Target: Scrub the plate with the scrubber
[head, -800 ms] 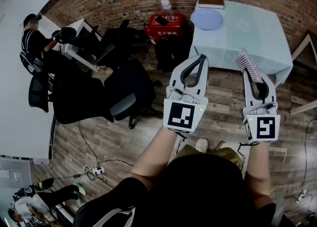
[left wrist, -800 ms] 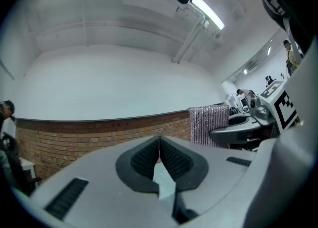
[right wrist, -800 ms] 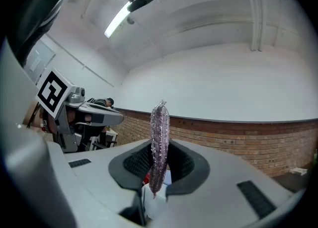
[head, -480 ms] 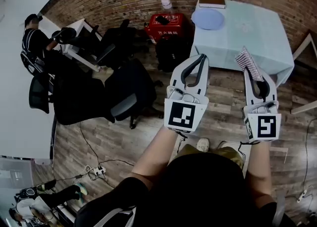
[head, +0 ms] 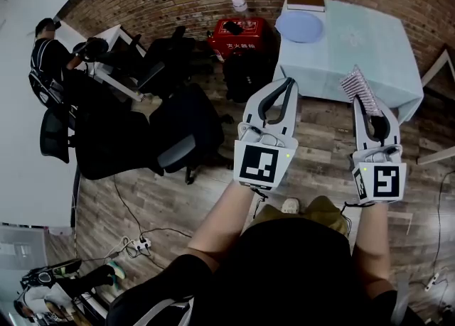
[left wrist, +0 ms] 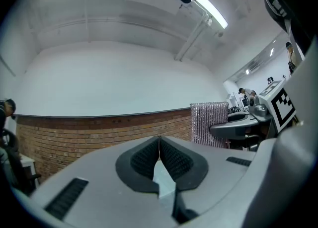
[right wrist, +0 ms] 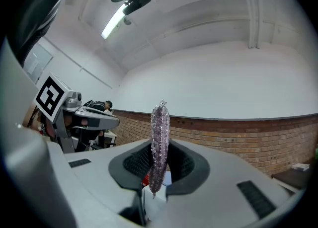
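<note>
A pale blue plate (head: pixel 299 26) lies on the far left part of the table (head: pixel 362 51) covered in a light green cloth. My right gripper (head: pixel 366 99) is shut on a glittery pink-silver scrubber (head: pixel 357 87), held up in the air before the table's near edge. In the right gripper view the scrubber (right wrist: pixel 159 145) stands edge-on between the jaws. My left gripper (head: pixel 287 84) is shut with nothing in it, raised beside the right one. The left gripper view shows its pads (left wrist: pixel 159 155) pressed together and the scrubber (left wrist: pixel 209 123) off to the right.
A brown box (head: pixel 305 1) sits behind the plate. A red case (head: pixel 238 38) and a dark bag (head: pixel 247 76) stand left of the table. Black office chairs (head: pixel 163 133) fill the floor on the left, with a person (head: pixel 50 62) seated there. Cables (head: pixel 135 243) lie on the wooden floor.
Both grippers have stayed raised and shut. The view has shifted slightly, with the table and plate a little farther right.
</note>
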`<state>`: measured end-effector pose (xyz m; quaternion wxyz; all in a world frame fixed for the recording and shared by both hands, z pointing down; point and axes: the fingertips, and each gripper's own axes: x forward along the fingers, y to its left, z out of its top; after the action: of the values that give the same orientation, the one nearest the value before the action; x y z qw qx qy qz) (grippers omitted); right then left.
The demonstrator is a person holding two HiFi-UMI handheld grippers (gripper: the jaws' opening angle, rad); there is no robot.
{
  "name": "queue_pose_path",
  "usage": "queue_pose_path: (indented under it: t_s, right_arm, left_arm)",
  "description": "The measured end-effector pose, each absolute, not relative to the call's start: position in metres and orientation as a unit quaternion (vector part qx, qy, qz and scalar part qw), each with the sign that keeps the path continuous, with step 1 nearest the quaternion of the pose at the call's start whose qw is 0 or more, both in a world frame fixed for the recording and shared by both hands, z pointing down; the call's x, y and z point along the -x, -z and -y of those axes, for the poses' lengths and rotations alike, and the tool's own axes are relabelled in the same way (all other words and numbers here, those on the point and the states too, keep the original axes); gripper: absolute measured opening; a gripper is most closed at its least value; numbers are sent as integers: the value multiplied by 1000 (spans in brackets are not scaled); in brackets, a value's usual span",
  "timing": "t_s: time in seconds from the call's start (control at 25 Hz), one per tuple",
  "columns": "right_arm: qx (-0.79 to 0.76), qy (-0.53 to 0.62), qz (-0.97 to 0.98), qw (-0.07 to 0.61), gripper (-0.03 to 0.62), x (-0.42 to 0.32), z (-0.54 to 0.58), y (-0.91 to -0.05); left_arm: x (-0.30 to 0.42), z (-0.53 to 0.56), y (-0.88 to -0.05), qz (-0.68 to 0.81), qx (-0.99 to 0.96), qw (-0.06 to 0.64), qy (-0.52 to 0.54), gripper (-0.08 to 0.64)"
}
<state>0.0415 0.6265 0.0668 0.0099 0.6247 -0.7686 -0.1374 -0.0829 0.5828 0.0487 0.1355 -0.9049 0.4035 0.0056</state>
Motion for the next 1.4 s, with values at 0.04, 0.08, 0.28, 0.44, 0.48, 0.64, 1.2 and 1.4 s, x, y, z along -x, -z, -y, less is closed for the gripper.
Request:
queue_pose_path:
  t_s: [0.04,0.08,0.28,0.44,0.48,0.64,1.2,1.4]
  right_arm:
    - [-625,138,768,10,87,-42,-625,-66]
    - [-626,137,768,11,87,-43,-624,-66]
    - [-625,144,767,9,87,-52,-612,-63]
    - [-622,152,768,10,87,-60,-593,-62]
    - [-622,151,768,10,87,-62,-587,-63]
    - [-618,157,771,5,87,-69,-552,-67]
    - [-602,136,787,3,87,-157,-317,-87]
    - [-584,129,802,13,87,-180,-207,-88]
  left_arm:
    - [83,-582,-48,-404,905,137,-6,26]
    - [83,-580,-47,-404,904,138,-5,26]
    - [75,-569,-44,-406,903,143,-10,26]
    - [68,-548,-43,-410,900,146,-17,26]
    - [66,-542,-42,-410,900,149,-19,26]
    - [57,-508,-42,-412,894,172,-35,26]
    - [-21,-284,-68,-433,884,174,6,26]
    - [-47,-179,-75,-450,876,171,18,26]
